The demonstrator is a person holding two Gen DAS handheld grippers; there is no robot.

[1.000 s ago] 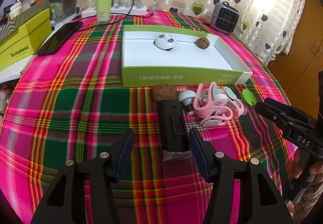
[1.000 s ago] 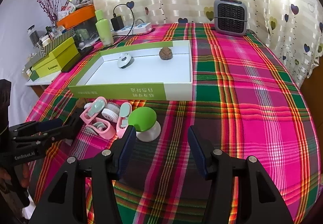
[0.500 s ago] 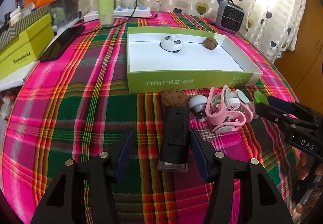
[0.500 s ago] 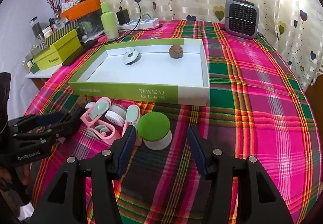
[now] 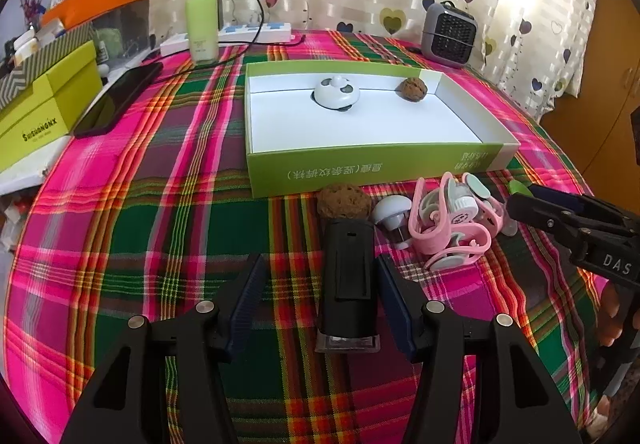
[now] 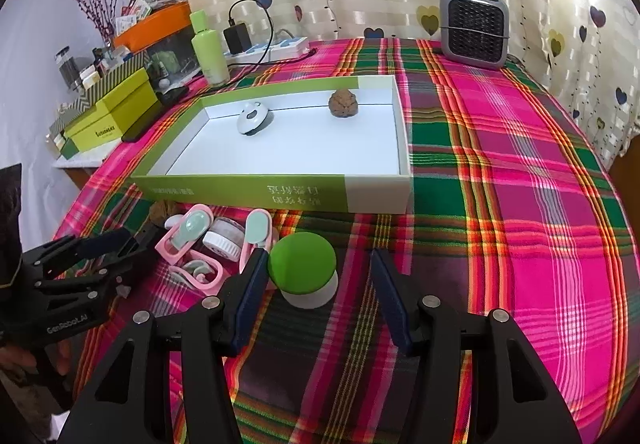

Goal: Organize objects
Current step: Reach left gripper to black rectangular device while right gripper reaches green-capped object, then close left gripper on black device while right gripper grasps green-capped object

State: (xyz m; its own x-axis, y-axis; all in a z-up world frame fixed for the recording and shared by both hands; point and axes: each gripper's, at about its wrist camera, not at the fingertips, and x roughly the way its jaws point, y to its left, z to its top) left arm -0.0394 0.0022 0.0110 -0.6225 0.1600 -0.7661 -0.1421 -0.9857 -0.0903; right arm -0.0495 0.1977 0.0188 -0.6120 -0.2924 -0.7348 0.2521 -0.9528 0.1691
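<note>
Grippers have crept forward over the last second, each now bracketing a target. The left gripper [image 5: 318,294] stands released, its jaws either side of the black case [image 5: 349,278], which lies lengthwise on the plaid tablecloth [image 5: 160,228]; the right-hand pad looks very close to the case, the left one apart. The right gripper [image 6: 316,294], also released, has the green-capped mushroom toy [image 6: 305,270] toward its left finger. That suggests both grasps are near. The green tray [image 5: 340,170] sits at twelve o'clock from both, holding a white panda toy [image 5: 335,95] and a walnut [image 5: 411,87]. Its near wall must be cleared. Pink clips [image 5: 452,224] crowd the case at two o'clock; open cloth lies at nine o'clock.
</note>
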